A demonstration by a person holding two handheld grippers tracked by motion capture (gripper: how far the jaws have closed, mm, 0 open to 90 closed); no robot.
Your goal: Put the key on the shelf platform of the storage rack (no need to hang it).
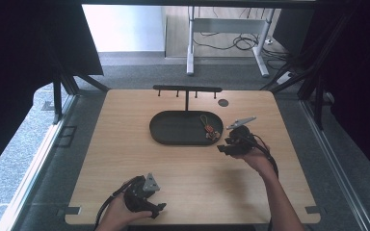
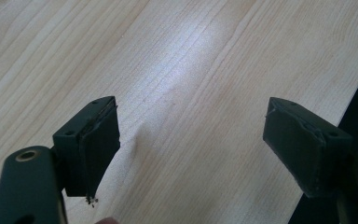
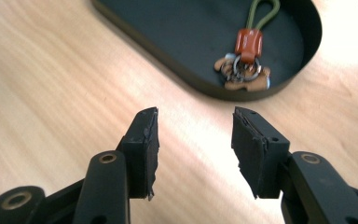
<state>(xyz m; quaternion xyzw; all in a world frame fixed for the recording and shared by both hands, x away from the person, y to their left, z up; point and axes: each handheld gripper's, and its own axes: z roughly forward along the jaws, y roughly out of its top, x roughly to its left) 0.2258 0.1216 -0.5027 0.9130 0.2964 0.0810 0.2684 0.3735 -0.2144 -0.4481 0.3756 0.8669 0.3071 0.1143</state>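
Note:
A key ring [image 1: 210, 129] with an olive loop, an orange-brown tag and brown charms lies at the right end of a black oval tray [image 1: 173, 130]. In the right gripper view the key ring [image 3: 246, 60] rests inside the tray [image 3: 186, 32], ahead of the jaws. My right gripper [image 1: 223, 149] hovers over the wood just right of the tray; in its own view the gripper [image 3: 195, 140] is open with nothing between its pads. My left gripper [image 1: 160, 208] rests near the table's front edge, and in its own view it [image 2: 191, 140] stands wide open over bare wood.
A black T-shaped hanger rack [image 1: 187, 90] with several hooks stands behind the tray. A dark round disc [image 1: 223, 102] is set in the tabletop at the back right. The wooden table [image 1: 125, 159] ends close to the left gripper.

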